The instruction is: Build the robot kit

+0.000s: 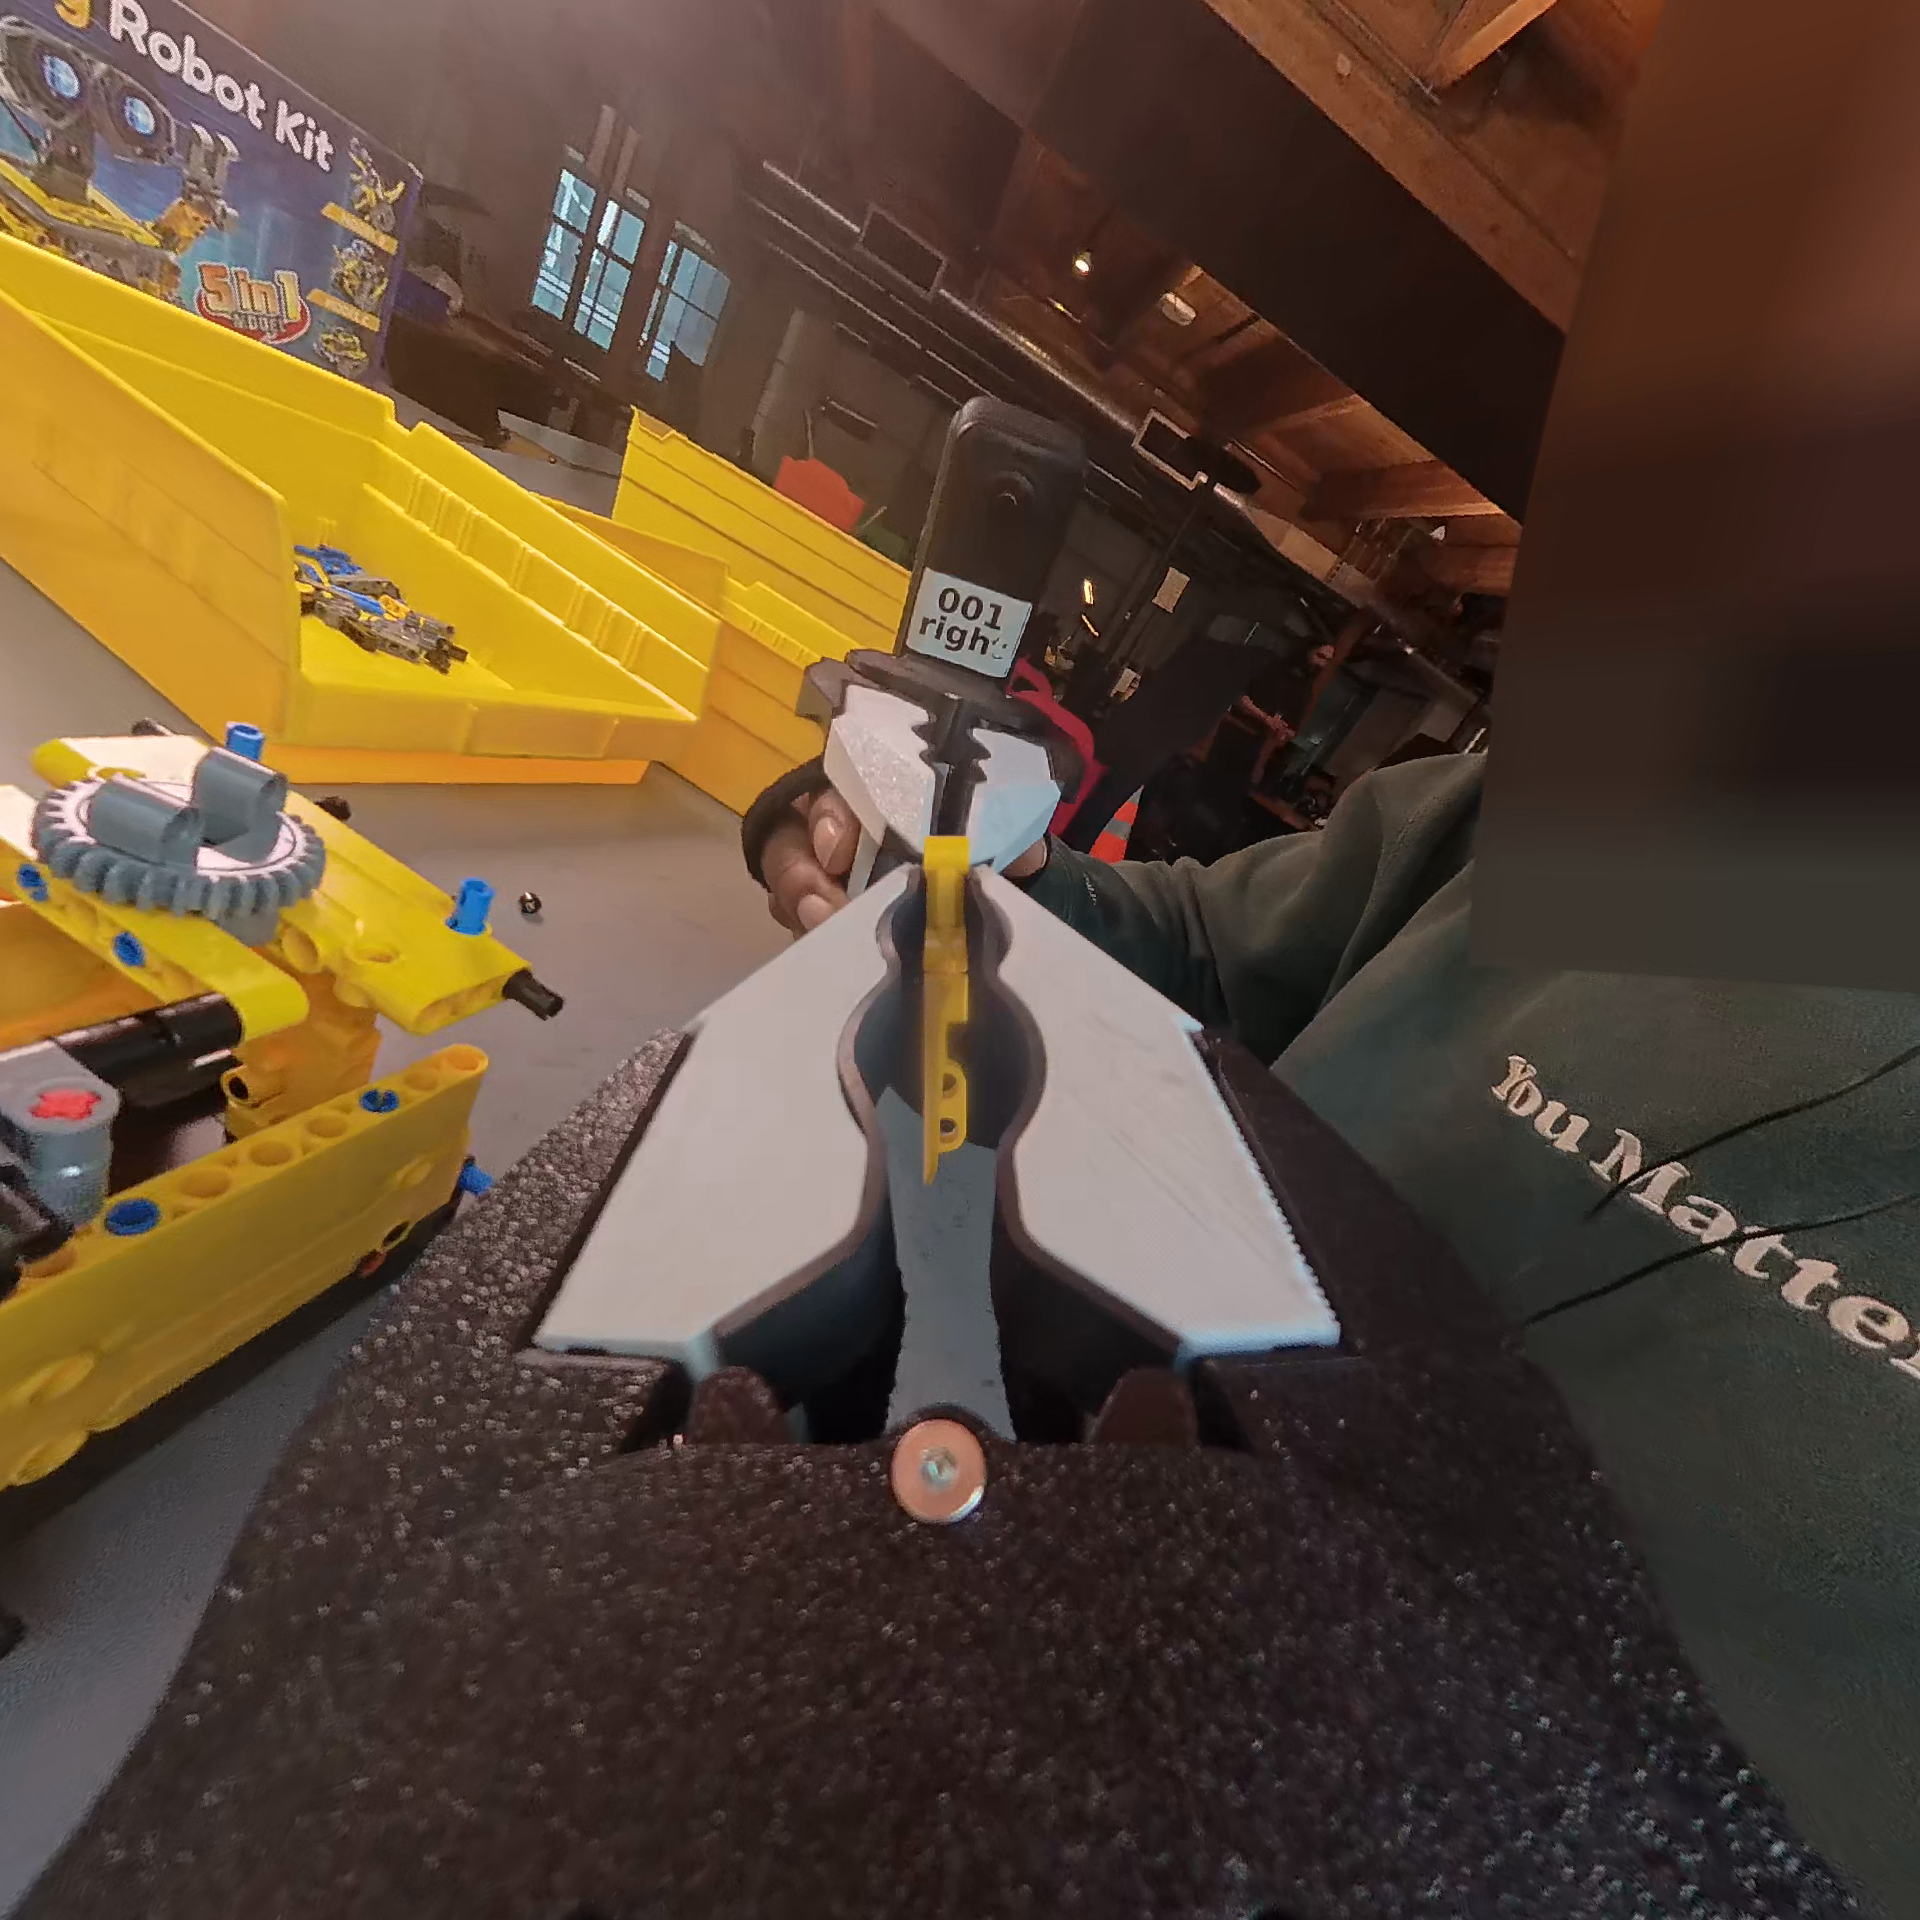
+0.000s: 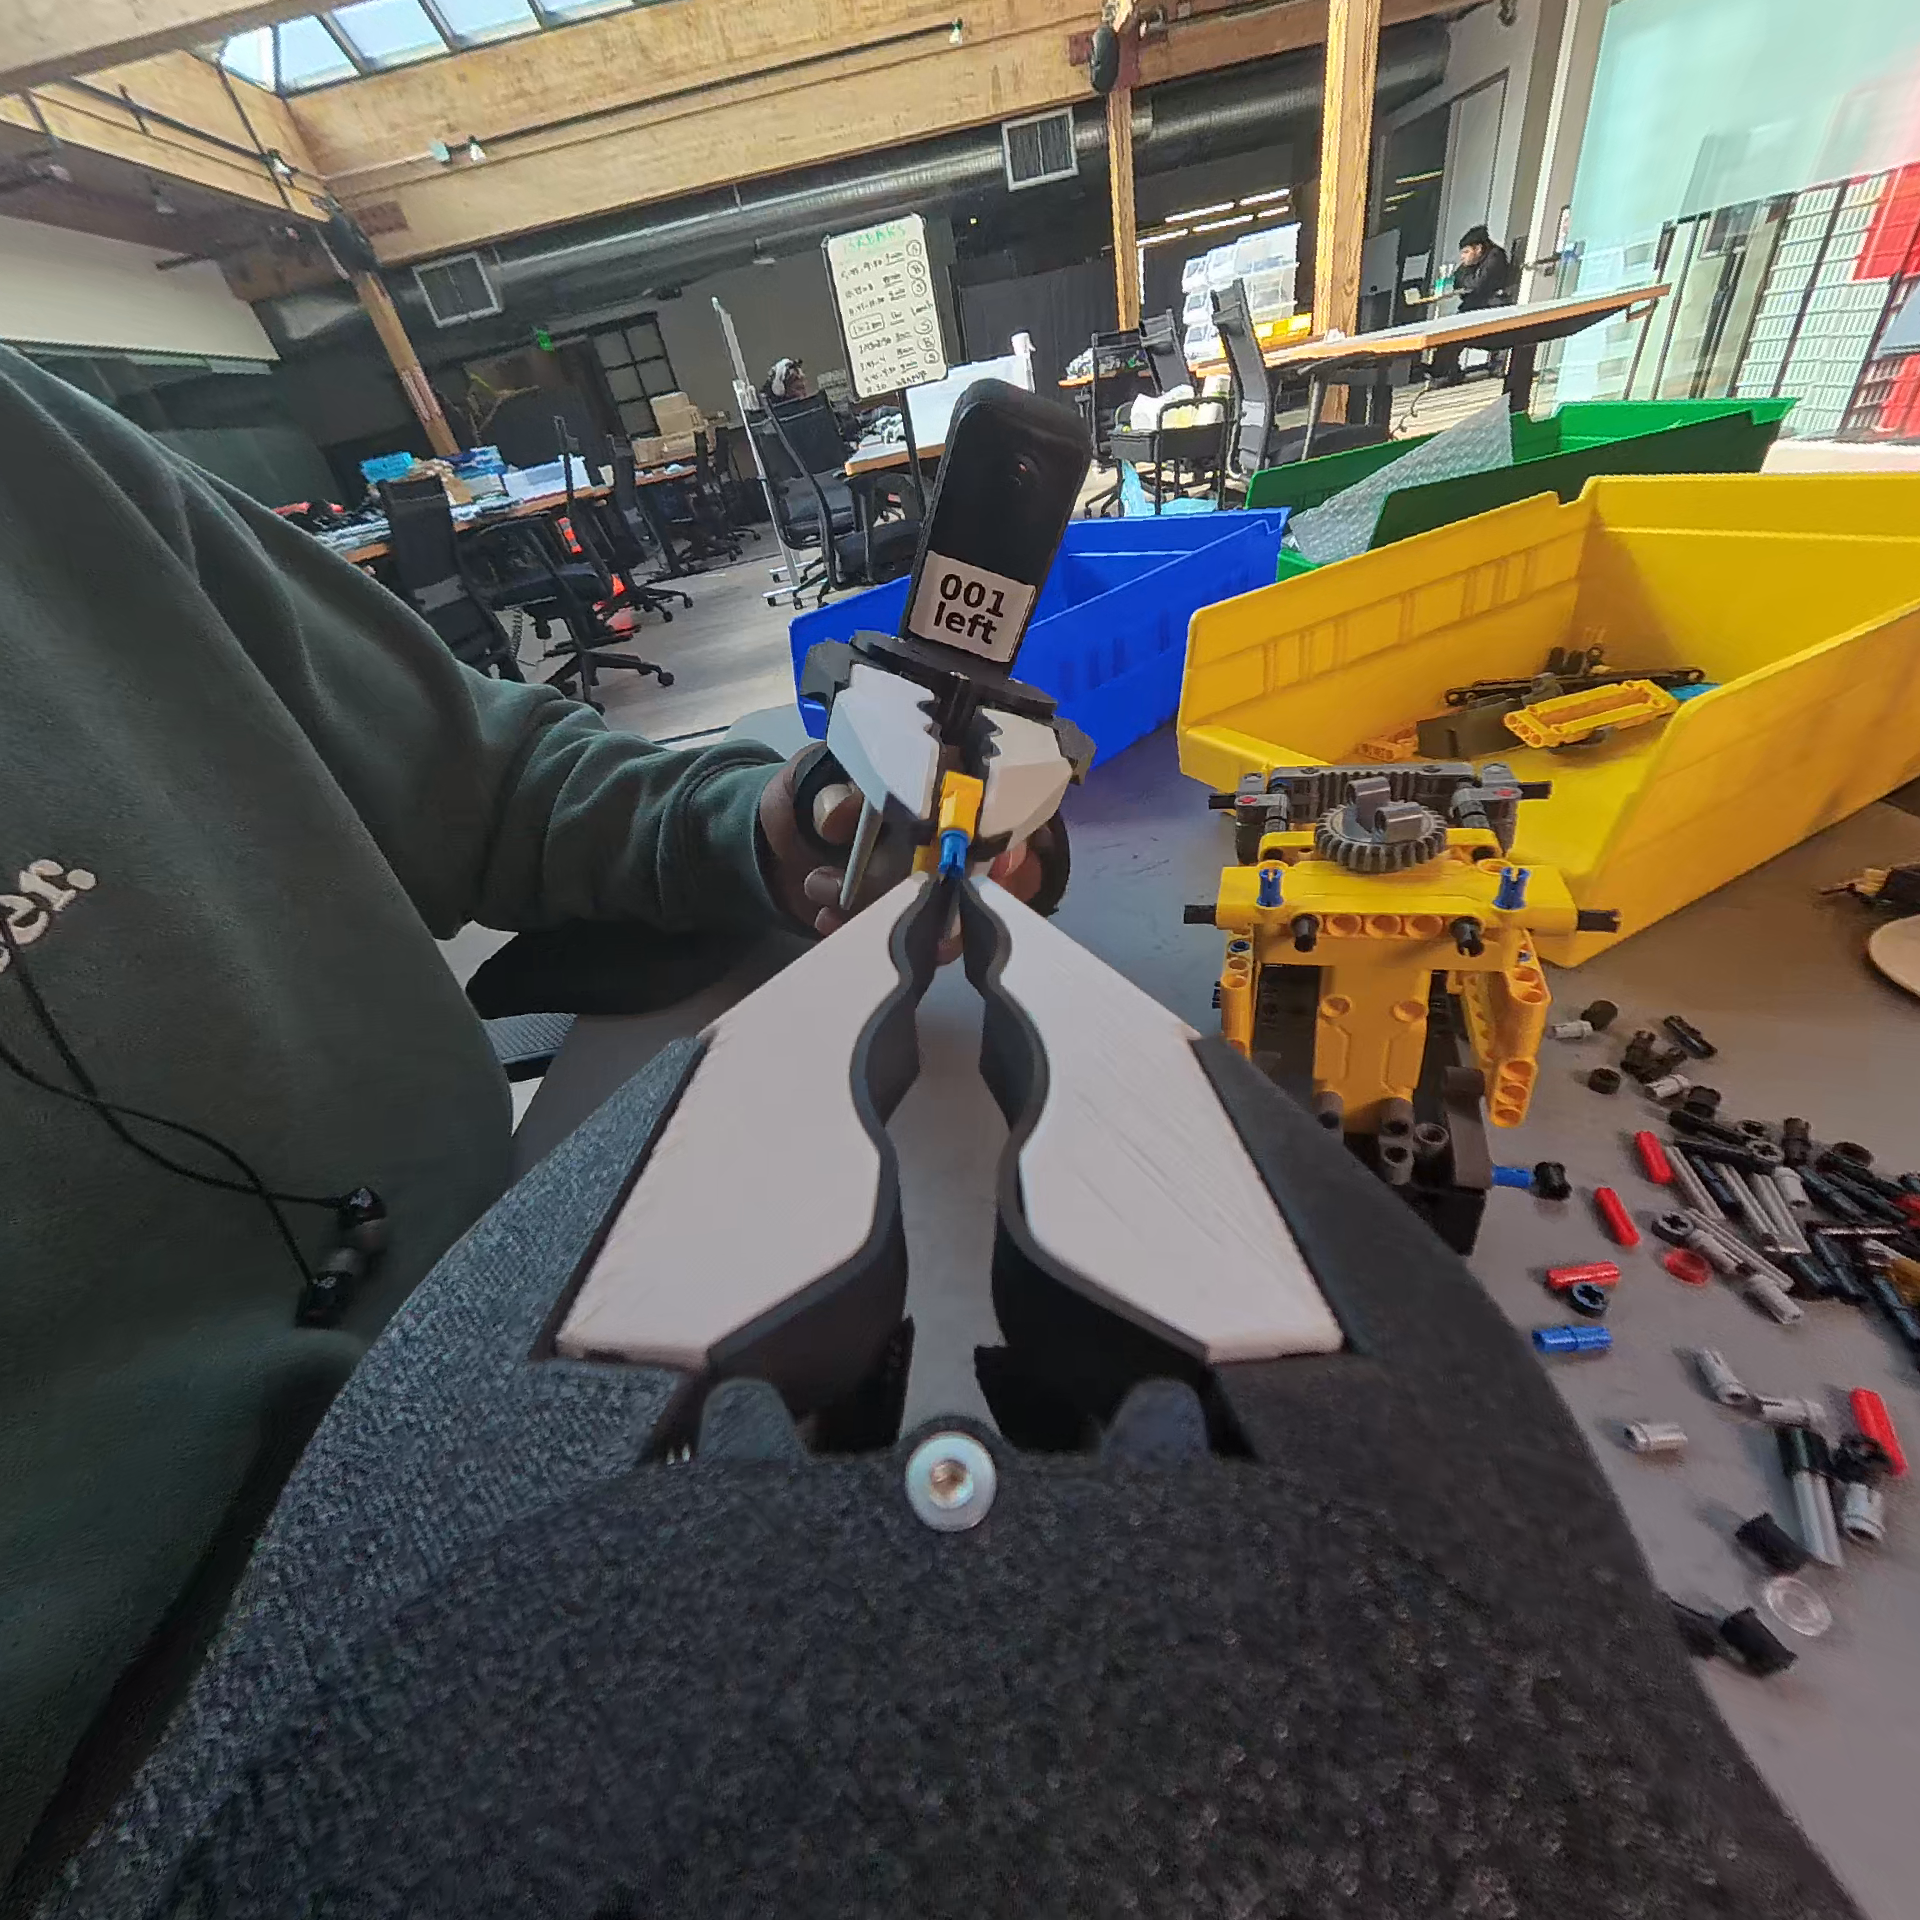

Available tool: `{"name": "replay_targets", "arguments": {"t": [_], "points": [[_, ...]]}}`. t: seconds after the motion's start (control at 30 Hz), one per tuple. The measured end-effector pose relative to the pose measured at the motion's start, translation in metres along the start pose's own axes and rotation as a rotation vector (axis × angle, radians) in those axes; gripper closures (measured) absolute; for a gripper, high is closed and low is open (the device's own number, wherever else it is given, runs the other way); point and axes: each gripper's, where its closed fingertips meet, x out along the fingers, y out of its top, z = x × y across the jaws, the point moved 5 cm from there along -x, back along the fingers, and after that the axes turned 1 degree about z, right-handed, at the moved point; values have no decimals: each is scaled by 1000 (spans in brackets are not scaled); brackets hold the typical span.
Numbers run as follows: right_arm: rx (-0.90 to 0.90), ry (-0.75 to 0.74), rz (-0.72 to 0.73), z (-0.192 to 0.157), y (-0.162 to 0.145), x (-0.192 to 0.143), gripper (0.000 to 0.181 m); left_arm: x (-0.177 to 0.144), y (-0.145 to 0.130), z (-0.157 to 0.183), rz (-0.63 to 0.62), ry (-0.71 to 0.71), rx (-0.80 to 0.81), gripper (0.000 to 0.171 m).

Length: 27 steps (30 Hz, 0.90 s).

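My left gripper (image 1: 943,883) is shut on a thin yellow beam (image 1: 945,997), held edge-on between its pads above the grey table. My right gripper (image 2: 943,888) faces it tip to tip and is shut on a small blue pin (image 2: 948,854) at the end of the same yellow beam (image 2: 958,802). The pin is hidden in the left wrist view. A partly built yellow brick vehicle (image 2: 1371,935) with a grey gear (image 2: 1377,831) on top stands on the table beside both grippers. It also shows in the left wrist view (image 1: 208,987).
A yellow bin (image 2: 1558,623) with parts, a blue bin (image 2: 1143,623) and a green bin (image 2: 1558,436) stand behind the vehicle. Loose pins and axles (image 2: 1766,1195) lie to its right. More yellow trays (image 1: 416,623) and a kit box (image 1: 208,156) show at left.
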Motion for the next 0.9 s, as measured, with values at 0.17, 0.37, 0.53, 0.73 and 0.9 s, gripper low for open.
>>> {"name": "replay_targets", "arguments": {"t": [0.17, 0.37, 0.53, 0.73, 0.9], "points": [[10, 16, 3, -3, 0, 2, 177, 1, 1, 3, -15, 12, 62, 166], [5, 33, -14, -6, -2, 2, 181, 3, -1, 7, -72, 20, 109, 166], [-13, 45, -55, -9, -7, 6, 181, 5, -5, 11, -177, 46, 162, 165], [2, -45, -81, 3, -11, 5, 177, 2, -5, -2, -171, 201, 294, 165], [198, -82, -64, 16, -12, 5, 147, -2, -5, -10, -281, 485, 725, 165]]}}
